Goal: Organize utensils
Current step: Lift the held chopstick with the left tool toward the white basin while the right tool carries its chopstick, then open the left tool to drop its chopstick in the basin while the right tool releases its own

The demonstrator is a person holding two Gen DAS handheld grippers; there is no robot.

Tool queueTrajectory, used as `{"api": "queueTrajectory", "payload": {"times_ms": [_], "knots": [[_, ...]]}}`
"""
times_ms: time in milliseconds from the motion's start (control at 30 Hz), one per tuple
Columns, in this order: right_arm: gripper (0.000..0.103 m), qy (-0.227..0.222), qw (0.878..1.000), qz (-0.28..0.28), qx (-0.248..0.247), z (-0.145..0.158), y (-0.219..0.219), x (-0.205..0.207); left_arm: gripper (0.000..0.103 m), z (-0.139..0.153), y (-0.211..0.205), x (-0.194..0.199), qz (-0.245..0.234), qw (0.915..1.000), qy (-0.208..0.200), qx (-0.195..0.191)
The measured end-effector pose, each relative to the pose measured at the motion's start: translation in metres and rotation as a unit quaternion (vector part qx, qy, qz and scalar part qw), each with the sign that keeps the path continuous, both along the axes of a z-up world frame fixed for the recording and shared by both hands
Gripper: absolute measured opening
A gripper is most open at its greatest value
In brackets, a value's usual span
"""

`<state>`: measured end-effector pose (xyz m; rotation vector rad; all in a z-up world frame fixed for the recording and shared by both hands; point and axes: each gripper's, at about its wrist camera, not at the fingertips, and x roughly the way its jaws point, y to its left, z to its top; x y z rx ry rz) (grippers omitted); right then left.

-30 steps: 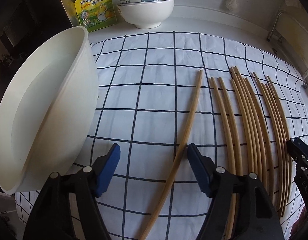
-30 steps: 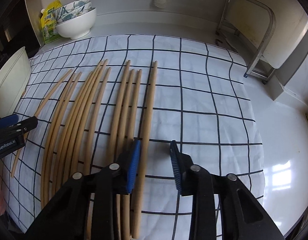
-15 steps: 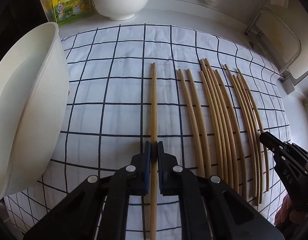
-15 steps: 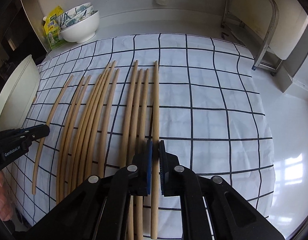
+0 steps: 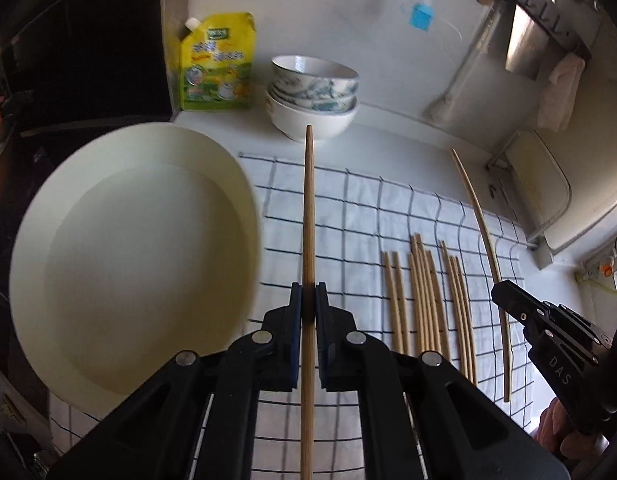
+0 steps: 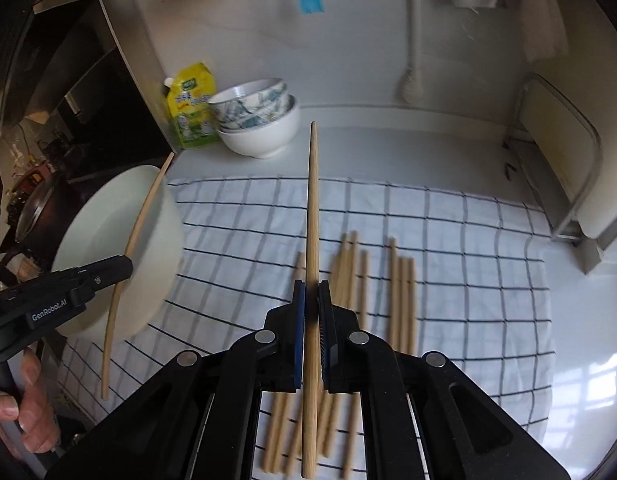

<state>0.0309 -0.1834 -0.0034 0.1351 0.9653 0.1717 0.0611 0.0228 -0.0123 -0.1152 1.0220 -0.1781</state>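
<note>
Both tongs were apart a second ago; now you're clamping one long tan bamboo chopstick each, left tongs (image 5: 308, 300) and right tongs (image 6: 311, 298), lifted clear of the checked cloth (image 6: 488, 264). Both are pitching down, tips at 12 o'clock. Remaining bamboo chopsticks (image 5: 428, 300) are lying at 3 o'clock, big white basin (image 5: 128, 256) at 9.

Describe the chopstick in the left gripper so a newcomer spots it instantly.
Find the checked cloth beside the big white basin. A row of chopsticks lies flat on it. The target chopstick is off the cloth, pinched in the left gripper, its tip toward the stacked bowls.
</note>
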Motion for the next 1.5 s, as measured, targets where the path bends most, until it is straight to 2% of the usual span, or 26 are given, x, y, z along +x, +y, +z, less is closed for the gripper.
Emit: {"api": "queueTrajectory", "payload": {"times_ms": [133,233,433,600,800,1033,1067,1133,1200,1500], "knots": [[0.006,-0.007,0.998,0.055,0.020,0.012,0.064,0.030,0.007,0.016,0.055,0.009,0.044,0.9989,-0.015,0.010],[0.006,0.000,0.995,0.095,0.034,0.010,0.115,0.051,0.007,0.015,0.092,0.016,0.064,0.9977,-0.012,0.021],[0.006,0.035,0.988,0.143,0.044,-0.011,0.202,0.088,0.007,-0.014,0.145,0.037,0.080,0.9965,0.018,0.018],[0.006,0.075,0.984,0.156,0.035,-0.037,0.242,0.098,0.007,-0.043,0.168,0.048,0.083,0.9952,0.049,0.016],[0.006,0.110,0.984,0.141,0.019,-0.064,0.250,0.104,0.007,-0.066,0.180,0.052,0.078,0.9944,0.069,0.015],[0.007,0.115,0.985,0.127,0.008,-0.075,0.246,0.101,0.008,-0.074,0.184,0.050,0.071,0.9945,0.075,0.015],[0.007,0.113,0.986,0.126,0.007,-0.075,0.247,0.103,0.010,-0.072,0.186,0.049,0.075,0.9944,0.073,0.017],[0.007,0.102,0.988,0.119,0.002,-0.071,0.244,0.101,0.029,-0.069,0.187,0.047,0.084,0.9942,0.065,0.017],[0.010,0.094,0.989,0.115,-0.001,-0.066,0.241,0.100,0.043,-0.064,0.191,0.044,0.094,0.9940,0.051,0.022],[0.011,0.076,0.991,0.111,0.009,-0.047,0.226,0.083,0.044,-0.048,0.201,0.027,0.108,0.9927,0.039,0.037]]}}
